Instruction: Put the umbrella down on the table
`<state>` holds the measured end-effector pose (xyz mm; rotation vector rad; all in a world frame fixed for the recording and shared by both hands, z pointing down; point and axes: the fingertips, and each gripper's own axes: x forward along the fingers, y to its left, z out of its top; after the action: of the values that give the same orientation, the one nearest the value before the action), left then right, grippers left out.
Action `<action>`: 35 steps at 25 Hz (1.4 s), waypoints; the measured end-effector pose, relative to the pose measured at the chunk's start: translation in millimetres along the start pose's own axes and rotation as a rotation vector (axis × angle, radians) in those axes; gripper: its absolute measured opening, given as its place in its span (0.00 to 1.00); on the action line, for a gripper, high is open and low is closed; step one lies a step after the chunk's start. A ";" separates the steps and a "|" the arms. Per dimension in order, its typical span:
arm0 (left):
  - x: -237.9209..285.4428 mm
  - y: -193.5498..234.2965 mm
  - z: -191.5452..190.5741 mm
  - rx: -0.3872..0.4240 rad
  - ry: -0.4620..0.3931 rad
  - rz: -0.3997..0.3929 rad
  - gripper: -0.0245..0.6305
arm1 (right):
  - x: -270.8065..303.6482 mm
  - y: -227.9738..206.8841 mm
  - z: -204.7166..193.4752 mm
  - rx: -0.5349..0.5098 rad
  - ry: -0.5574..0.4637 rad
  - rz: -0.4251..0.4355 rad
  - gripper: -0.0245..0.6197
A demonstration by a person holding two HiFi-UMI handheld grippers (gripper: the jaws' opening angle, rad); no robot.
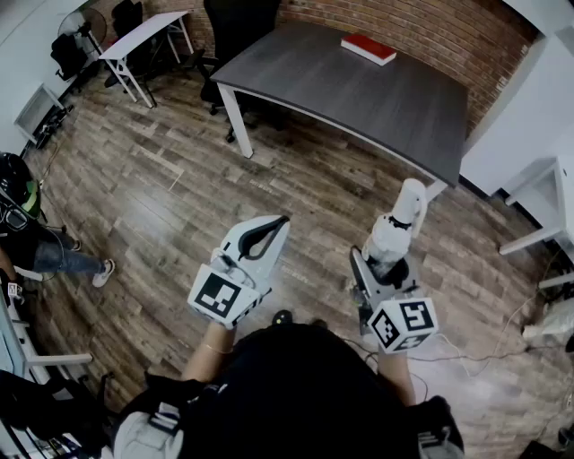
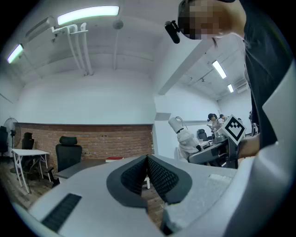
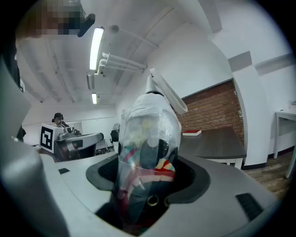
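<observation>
Right gripper (image 1: 384, 269): jaws clamped on wrapped, folded umbrella (image 3: 147, 139), handle pointing toward far table (image 1: 395, 116) | umbrella: above wood floor (image 1: 161, 170), near side of table, not on it | left gripper (image 1: 276, 229): jaws together, empty, left of umbrella | red book (image 1: 368, 47): table's far edge

light: bright ceiling tubes (image 2: 88, 14) | shadows: soft | edges: fisheye bend, dark corners | focus: close foreground blurred
</observation>
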<state>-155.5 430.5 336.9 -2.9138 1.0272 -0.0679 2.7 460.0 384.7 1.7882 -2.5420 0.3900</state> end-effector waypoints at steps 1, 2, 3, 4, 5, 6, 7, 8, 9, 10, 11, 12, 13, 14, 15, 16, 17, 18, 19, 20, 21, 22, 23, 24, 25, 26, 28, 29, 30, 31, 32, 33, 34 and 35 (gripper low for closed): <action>0.8 -0.7 0.2 0.001 -0.001 0.002 0.03 | -1.0 -1.7 0.1 -0.001 0.000 -0.001 0.49; 1.3 -1.4 0.4 0.001 -0.002 0.004 0.03 | -2.1 -3.1 0.3 0.000 -0.002 -0.002 0.49; 1.4 -2.0 0.5 0.002 -0.002 0.006 0.03 | -3.6 -4.2 0.5 0.003 -0.004 -0.003 0.49; 1.0 -2.8 0.5 0.003 -0.002 0.009 0.03 | -5.4 -4.7 0.8 0.009 -0.008 -0.002 0.49; -0.1 -3.7 0.5 0.003 -0.002 0.011 0.03 | -7.5 -4.9 1.4 0.017 -0.013 -0.001 0.49; -1.2 -4.6 0.8 0.004 -0.001 0.013 0.03 | -9.6 -5.1 2.2 0.024 -0.018 -0.001 0.49; -1.9 -5.5 1.3 0.005 0.001 0.014 0.03 | -11.3 -5.9 3.1 0.029 -0.020 -0.002 0.49; -2.2 -6.2 1.9 0.006 0.003 0.014 0.03 | -12.9 -7.1 3.5 0.032 -0.020 -0.004 0.49; -2.4 -7.2 2.3 0.008 0.004 0.014 0.03 | -14.7 -8.3 3.7 0.033 -0.019 -0.007 0.49; -2.8 -8.4 2.4 0.010 0.005 0.015 0.03 | -16.9 -9.3 3.8 0.034 -0.016 -0.010 0.49; -3.4 -9.9 2.2 0.011 0.005 0.015 0.03 | -19.4 -10.1 3.7 0.035 -0.014 -0.013 0.50; -3.9 -11.3 1.7 0.011 0.005 0.016 0.03 | -21.6 -11.0 2.9 0.037 -0.012 -0.015 0.49; -4.3 -12.6 1.2 0.009 0.006 0.017 0.03 | -23.4 -12.2 1.7 0.039 -0.010 -0.017 0.50; -4.3 -13.8 0.8 0.008 0.006 0.017 0.03 | -25.1 -13.5 0.5 0.041 -0.010 -0.019 0.50; -4.0 -15.4 0.7 0.009 0.006 0.017 0.03 | -27.0 -15.1 -0.3 0.044 -0.010 -0.022 0.50; -3.1 -17.4 1.0 0.011 0.007 0.015 0.03 | -29.5 -17.3 -0.4 0.047 -0.011 -0.025 0.50; -1.6 -19.9 1.7 0.014 0.007 0.013 0.03 | -32.6 -20.1 0.2 0.051 -0.012 -0.028 0.50; 0.3 -22.5 2.5 0.017 0.008 0.011 0.03 | -35.9 -23.5 1.4 0.054 -0.013 -0.032 0.50; 2.0 -25.0 3.2 0.019 0.009 0.010 0.03 | -39.3 -26.9 2.8 0.056 -0.014 -0.037 0.50; 3.3 -27.4 3.5 0.020 0.012 0.008 0.03 | -42.8 -30.3 3.6 0.057 -0.015 -0.043 0.50; 4.2 -29.6 3.5 0.021 0.015 0.008 0.03 | -46.3 -33.6 3.6 0.060 -0.016 -0.049 0.50; 4.9 -31.9 3.3 0.022 0.019 0.007 0.03 | -50.0 -37.0 3.4 0.064 -0.016 -0.055 0.50; 5.6 -34.2 3.1 0.023 0.021 0.007 0.03 | -53.7 -40.5 3.0 0.070 -0.018 -0.061 0.50; 6.6 -36.8 3.2 0.023 0.021 0.007 0.03 | -57.4 -44.3 2.2 0.079 -0.020 -0.065 0.50; 7.6 -40.1 3.6 0.022 0.019 0.007 0.03 | -61.1 -48.0 1.0 0.088 -0.022 -0.067 0.50; 8.7 -43.9 4.1 0.018 0.015 0.006 0.03 | -65.0 -51.5 -0.4 0.093 -0.023 -0.070 0.50; 11.3 -52.4 4.7 0.012 0.008 0.001 0.03 | -72.3 -57.9 -3.5 0.082 -0.017 -0.076 0.50; 13.1 -56.4 4.6 0.011 0.007 -0.001 0.03 | -75.2 -60.8 -4.3 0.073 -0.013 -0.077 0.50; 15.0 -60.3 3.9 0.011 0.008 -0.003 0.03 | -77.6 -63.7 -4.7 0.069 -0.011 -0.076 0.50; 16.8 -64.2 2.6 0.011 0.011 -0.004 0.03 | -79.9 -66.4 -5.2 0.071 -0.010 -0.074 0.50; 18.3 -68.0 0.9 0.009 0.016 -0.005 0.03 | -82.0 -69.2 -6.4 0.078 -0.009 -0.073 0.50; 19.6 -71.4 -0.7 0.007 0.020 -0.006 0.03 | -83.6 -72.1 -8.4 0.088 -0.007 -0.074 0.50; 20.7 -74.3 -1.7 0.006 0.023 -0.008 0.03 | -85.0 -74.3 -10.8 0.098 -0.004 -0.075 0.50; 21.0 -76.7 -2.5 0.009 0.027 -0.009 0.03 | -86.1 -75.4 -12.7 0.107 -0.002 -0.075 0.50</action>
<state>-91.3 476.9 344.7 -2.9174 1.0152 -0.1122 101.0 518.4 398.9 1.9130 -2.4909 0.5314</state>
